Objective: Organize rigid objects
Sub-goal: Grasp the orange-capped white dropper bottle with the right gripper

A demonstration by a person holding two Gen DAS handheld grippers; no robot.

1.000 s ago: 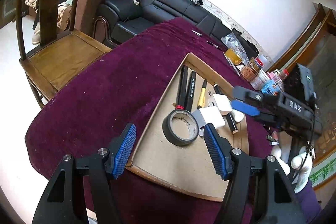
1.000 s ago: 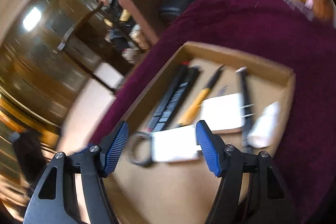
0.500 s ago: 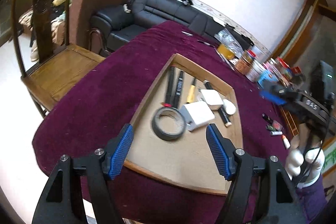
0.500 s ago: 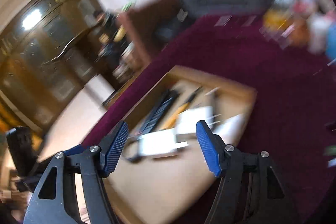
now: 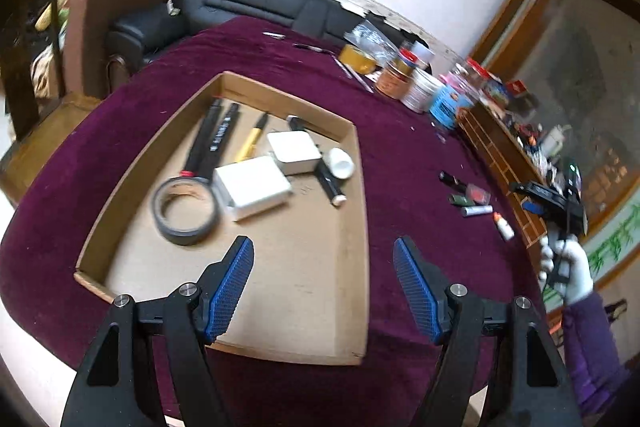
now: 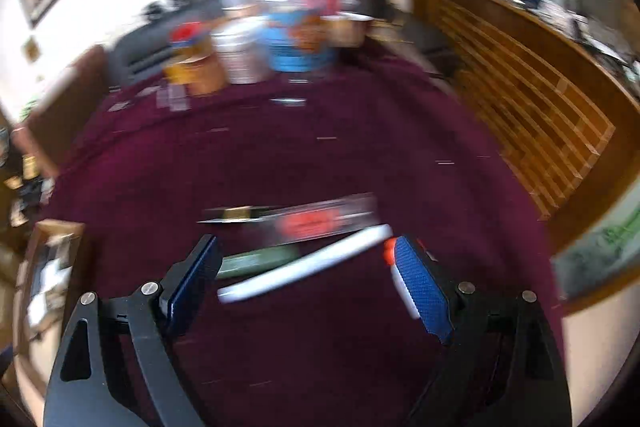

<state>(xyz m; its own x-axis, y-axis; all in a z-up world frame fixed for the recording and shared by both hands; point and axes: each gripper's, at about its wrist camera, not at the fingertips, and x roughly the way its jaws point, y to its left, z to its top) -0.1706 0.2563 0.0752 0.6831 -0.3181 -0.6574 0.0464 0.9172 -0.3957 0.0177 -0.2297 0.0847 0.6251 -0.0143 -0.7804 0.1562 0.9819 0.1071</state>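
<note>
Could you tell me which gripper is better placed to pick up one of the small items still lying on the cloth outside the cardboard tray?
Right. The right gripper hangs open just above the loose small items, its jaws just opened wider, empty. The left gripper hangs over the cardboard tray, away from them.

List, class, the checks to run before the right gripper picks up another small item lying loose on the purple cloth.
1. Right gripper open and empty: ok.
2. Left gripper open and empty: ok.
3. Shallow cardboard tray has bare floor for more: ok.
4. Small white tube on the purple cloth lies between the right jaws: ok.
5. Sharp view of that tube: not ok, blurred.
</note>
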